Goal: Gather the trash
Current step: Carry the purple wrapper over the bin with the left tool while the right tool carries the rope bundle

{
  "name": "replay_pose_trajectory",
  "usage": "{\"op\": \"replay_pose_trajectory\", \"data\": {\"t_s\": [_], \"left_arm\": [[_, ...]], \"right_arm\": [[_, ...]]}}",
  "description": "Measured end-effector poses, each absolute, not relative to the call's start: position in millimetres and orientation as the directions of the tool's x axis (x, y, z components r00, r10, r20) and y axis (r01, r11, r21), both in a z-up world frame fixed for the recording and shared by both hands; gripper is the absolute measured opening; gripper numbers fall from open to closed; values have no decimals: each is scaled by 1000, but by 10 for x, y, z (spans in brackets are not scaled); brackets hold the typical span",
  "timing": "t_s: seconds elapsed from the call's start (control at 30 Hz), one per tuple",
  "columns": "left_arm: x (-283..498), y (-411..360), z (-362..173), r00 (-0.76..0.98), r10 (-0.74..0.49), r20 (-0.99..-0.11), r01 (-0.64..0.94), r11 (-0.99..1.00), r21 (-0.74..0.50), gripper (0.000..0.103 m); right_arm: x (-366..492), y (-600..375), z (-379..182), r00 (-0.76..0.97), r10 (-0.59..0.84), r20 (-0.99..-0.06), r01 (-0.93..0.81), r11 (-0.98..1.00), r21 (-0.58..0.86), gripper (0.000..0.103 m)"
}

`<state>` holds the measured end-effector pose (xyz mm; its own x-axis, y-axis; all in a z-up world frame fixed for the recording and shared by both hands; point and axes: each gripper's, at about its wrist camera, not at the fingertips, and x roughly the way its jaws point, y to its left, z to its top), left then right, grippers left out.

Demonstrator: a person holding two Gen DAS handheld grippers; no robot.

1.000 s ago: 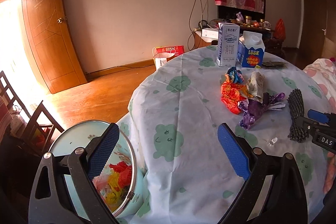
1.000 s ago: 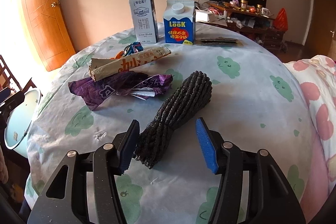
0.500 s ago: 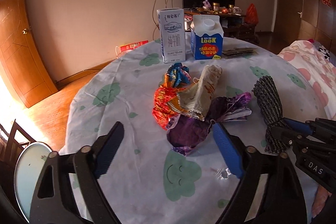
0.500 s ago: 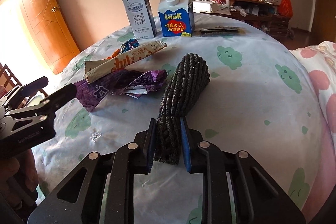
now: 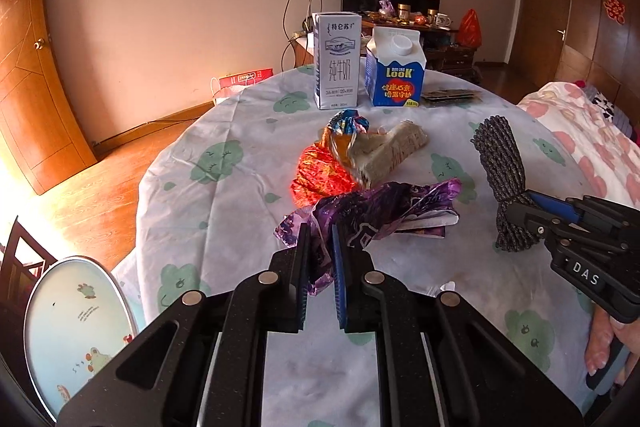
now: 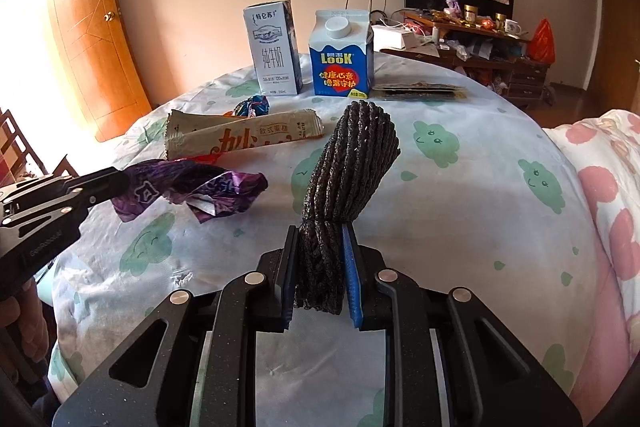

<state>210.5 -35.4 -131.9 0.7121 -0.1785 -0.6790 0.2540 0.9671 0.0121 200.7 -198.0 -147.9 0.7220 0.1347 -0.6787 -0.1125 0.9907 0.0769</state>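
The purple wrapper (image 5: pixel 372 215) is pinched at its near end by the left gripper (image 5: pixel 321 259), close to the near left edge of the table (image 5: pixel 240 195). To its right, the dark rope bundle (image 6: pixel 344 187) is clamped at its near end by the right gripper (image 6: pixel 320 267) and tilted up off the cloth. Just beyond the purple wrapper, a red wrapper (image 5: pixel 320 175) and a beige wrapper (image 5: pixel 388 155) are seen touching. At the far edge, a white milk carton (image 5: pixel 336 59) and a blue carton (image 5: pixel 394 71) are stood side by side
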Motion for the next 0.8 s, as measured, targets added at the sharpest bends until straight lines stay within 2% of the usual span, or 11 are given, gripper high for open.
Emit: {"op": "replay_pose_trajectory", "data": {"t_s": [0.37, 0.8], "left_arm": [[1843, 128, -1258, 742, -132, -658, 165, 986, -11, 10], [1584, 918, -1111, 785, 56, -617, -49, 998, 27, 10]], "right_arm": [[1968, -1608, -1383, 736, 163, -657, -186, 982, 35, 22], [2076, -894, -1103, 746, 337, -574, -391, 920, 32, 22]]}}
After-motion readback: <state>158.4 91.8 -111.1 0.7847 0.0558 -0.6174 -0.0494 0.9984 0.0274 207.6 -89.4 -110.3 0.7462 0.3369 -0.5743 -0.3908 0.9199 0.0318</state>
